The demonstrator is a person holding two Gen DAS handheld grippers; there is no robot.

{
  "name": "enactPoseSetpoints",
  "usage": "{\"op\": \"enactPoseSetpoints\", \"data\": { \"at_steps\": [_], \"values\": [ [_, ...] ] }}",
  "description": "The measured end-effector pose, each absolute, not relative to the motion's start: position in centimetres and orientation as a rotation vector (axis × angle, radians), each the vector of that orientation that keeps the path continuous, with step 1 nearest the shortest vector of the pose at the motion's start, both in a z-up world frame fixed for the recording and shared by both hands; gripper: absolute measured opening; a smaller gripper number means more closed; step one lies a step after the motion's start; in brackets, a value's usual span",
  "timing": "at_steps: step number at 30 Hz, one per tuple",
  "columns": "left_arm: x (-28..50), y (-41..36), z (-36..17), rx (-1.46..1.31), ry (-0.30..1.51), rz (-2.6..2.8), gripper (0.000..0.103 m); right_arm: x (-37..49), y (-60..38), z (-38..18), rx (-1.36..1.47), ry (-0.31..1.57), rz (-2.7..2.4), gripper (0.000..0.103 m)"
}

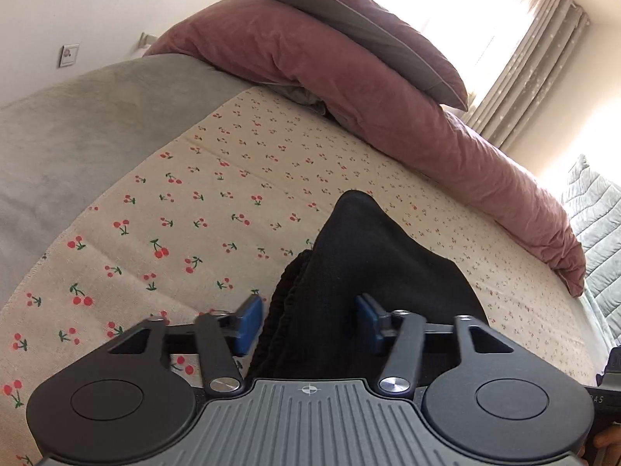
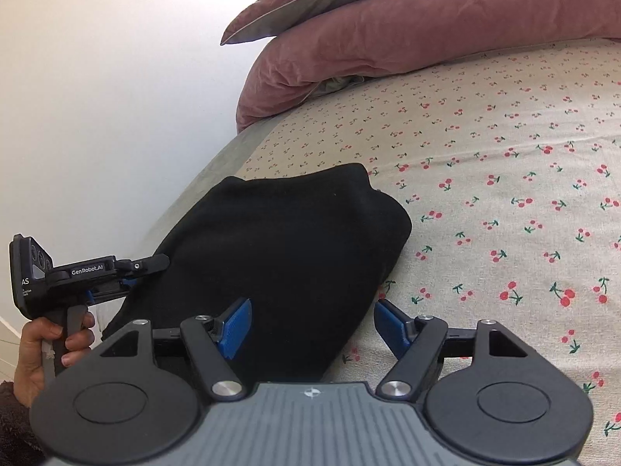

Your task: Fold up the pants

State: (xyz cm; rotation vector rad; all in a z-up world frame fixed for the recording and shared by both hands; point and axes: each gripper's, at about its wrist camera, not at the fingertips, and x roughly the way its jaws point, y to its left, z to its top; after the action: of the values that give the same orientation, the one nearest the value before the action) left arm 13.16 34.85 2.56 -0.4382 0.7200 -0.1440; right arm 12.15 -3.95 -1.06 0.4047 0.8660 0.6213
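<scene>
Evidently both are spread: the left gripper (image 1: 308, 320) straddles the ribbed waistband of the black knit pants (image 2: 279, 256), the right gripper (image 2: 310, 324) their edge, bundled on the cherry-print bedsheet (image 2: 504, 178). Folding looks nearly finished; next, probably smoothing or lifting away.

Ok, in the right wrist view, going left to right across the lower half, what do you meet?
Person's hand on the left gripper → black pants → cherry-print sheet.
</scene>
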Motion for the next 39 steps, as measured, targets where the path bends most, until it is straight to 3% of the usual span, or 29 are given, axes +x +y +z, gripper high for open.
{"op": "enactPoseSetpoints", "data": {
  "at_steps": [1,3,9,13,15,18,20,23,26,39],
  "values": [
    [13.2,35.0,2.7,-0.435,0.707,-0.166,0.076,12.3,-4.0,-1.3,0.422,0.876,0.620,0.075],
    [14.1,35.2,2.5,-0.446,0.741,-0.231,0.078,12.6,-4.1,-1.9,0.463,0.894,0.616,0.078],
    [17.7,35.9,-1.5,-0.604,0.929,-0.362,0.077,13.2,-3.5,-3.9,0.622,0.979,0.639,0.078],
    [18.0,37.1,-3.3,-0.746,0.921,-0.395,0.076,12.9,-2.6,-4.7,0.679,0.964,0.653,0.077],
    [17.7,37.2,-3.9,-0.804,0.897,-0.392,0.074,12.9,-2.1,-5.0,0.709,0.953,0.643,0.074],
    [16.9,36.8,-4.6,-0.867,0.864,-0.393,0.061,13.3,-1.2,-5.5,0.763,0.942,0.616,0.065],
    [16.6,36.6,-5.6,-0.971,0.846,-0.403,0.051,13.6,-0.9,-5.7,0.787,0.948,0.604,0.047],
    [16.0,35.9,-6.3,-1.080,0.806,-0.429,0.042,13.6,-1.8,-5.5,0.854,0.946,0.599,0.030],
    [15.7,33.8,-5.5,-1.083,0.797,-0.459,0.038,13.1,-3.7,-4.5,0.880,0.915,0.577,0.026],
    [19.4,17.4,-4.1,-0.943,0.931,-0.581,0.036,11.4,-18.9,-2.7,0.929,0.872,0.394,0.026]
  ]
}}
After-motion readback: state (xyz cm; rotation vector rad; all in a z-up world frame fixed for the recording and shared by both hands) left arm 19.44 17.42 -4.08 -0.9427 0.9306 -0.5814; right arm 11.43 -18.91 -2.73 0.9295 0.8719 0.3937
